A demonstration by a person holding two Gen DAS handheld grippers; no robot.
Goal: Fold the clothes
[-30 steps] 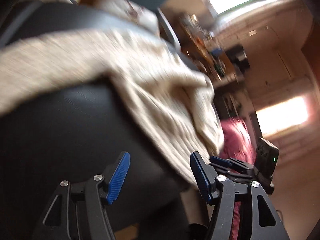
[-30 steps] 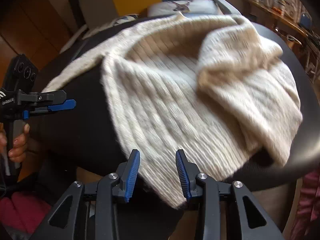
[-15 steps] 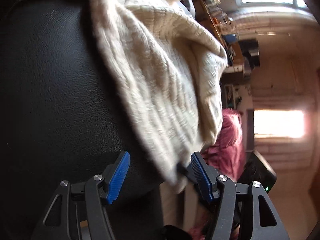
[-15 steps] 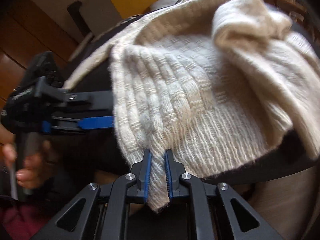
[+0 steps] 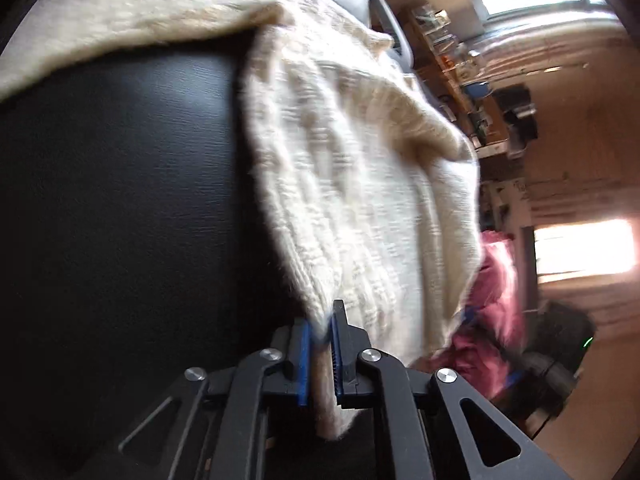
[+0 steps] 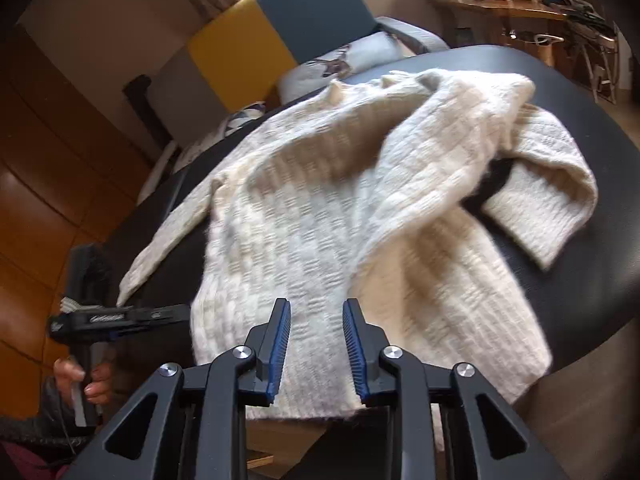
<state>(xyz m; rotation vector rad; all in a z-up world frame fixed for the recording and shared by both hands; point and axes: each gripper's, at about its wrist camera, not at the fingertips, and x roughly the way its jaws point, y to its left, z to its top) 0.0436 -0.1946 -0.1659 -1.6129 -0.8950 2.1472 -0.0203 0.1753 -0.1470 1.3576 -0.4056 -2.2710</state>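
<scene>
Pinching sweater [image 5: 360, 200] hem: left tongs [image 5: 320, 344].

Cream knit sweater [image 6: 360, 216] is sprawled on the black table [image 6: 592, 264]. The right gripper [image 6: 317, 344] sits spread over its hem. The left gripper [image 6: 132, 316] is at the sweater's left edge.

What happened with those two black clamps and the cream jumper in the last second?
The left tool closed on the hem corner of the cream knitted jumper. The right tool, which pinched the hem half a second ago, has opened again and let go. The jumper stays spread on the round black table.
</scene>
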